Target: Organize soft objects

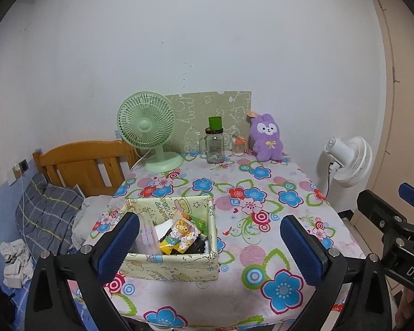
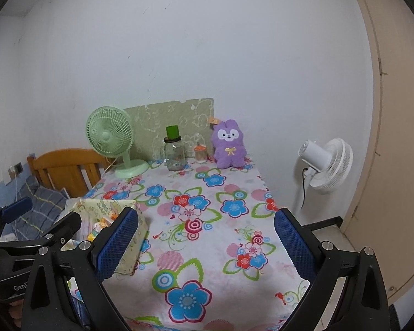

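A purple plush bunny (image 1: 267,138) (image 2: 229,144) sits upright at the far end of the flowered table (image 1: 262,220) (image 2: 207,220), against the wall. A pale yellow fabric box (image 1: 174,262) (image 2: 107,212) holding bright packets and small items stands near the table's front left. My left gripper (image 1: 209,248) hangs open above the front edge, its left finger just before the box, nothing between the pads. My right gripper (image 2: 205,245) is open too, over bare cloth right of the box, far short of the bunny.
At the back stand a green desk fan (image 1: 149,129), a glass jar (image 1: 214,149) with a green cup on its lid, a small jar (image 1: 238,147) and a green patterned board (image 1: 207,115). A bed with wooden headboard (image 1: 82,165) lies left; a white fan (image 1: 350,162) stands right.
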The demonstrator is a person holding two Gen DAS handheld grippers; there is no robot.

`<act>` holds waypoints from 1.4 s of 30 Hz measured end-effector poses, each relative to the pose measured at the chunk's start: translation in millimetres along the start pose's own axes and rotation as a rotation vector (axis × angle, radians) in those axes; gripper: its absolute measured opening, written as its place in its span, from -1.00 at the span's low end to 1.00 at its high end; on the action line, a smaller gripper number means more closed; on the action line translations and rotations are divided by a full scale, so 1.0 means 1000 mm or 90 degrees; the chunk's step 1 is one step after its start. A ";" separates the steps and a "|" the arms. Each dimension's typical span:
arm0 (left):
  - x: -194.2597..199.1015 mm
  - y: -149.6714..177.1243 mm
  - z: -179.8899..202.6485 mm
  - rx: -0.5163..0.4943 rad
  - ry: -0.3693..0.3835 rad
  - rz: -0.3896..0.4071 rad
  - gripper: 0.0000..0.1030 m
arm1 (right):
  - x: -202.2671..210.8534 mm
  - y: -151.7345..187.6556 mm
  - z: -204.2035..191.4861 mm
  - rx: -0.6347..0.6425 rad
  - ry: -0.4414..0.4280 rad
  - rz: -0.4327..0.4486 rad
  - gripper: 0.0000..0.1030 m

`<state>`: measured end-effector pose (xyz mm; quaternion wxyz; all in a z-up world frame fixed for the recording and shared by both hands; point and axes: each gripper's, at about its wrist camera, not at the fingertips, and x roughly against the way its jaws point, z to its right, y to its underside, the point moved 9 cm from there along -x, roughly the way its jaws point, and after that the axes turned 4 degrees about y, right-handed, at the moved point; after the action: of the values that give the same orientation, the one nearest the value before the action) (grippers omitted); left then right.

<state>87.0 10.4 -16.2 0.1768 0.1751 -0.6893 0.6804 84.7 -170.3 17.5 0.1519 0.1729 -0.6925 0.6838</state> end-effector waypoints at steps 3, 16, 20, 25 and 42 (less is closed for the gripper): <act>0.000 0.002 0.001 -0.002 0.002 -0.002 0.99 | 0.001 0.001 0.002 -0.005 0.003 0.001 0.95; -0.001 0.001 -0.005 0.019 0.008 -0.005 0.99 | 0.000 0.000 -0.002 -0.004 0.002 0.000 0.95; -0.001 -0.001 -0.005 0.015 0.008 0.001 0.99 | -0.001 0.000 -0.002 -0.003 0.001 -0.001 0.95; -0.001 -0.002 -0.007 0.014 0.005 0.003 0.99 | -0.003 -0.003 -0.007 -0.001 -0.002 0.000 0.95; -0.001 -0.004 -0.013 0.025 -0.004 0.006 0.99 | -0.007 -0.005 -0.012 0.002 -0.005 -0.002 0.96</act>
<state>90.0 23.5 -12.9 0.1682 0.1772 -0.6773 0.6939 92.6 -158.4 18.9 0.1502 0.1768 -0.6916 0.6841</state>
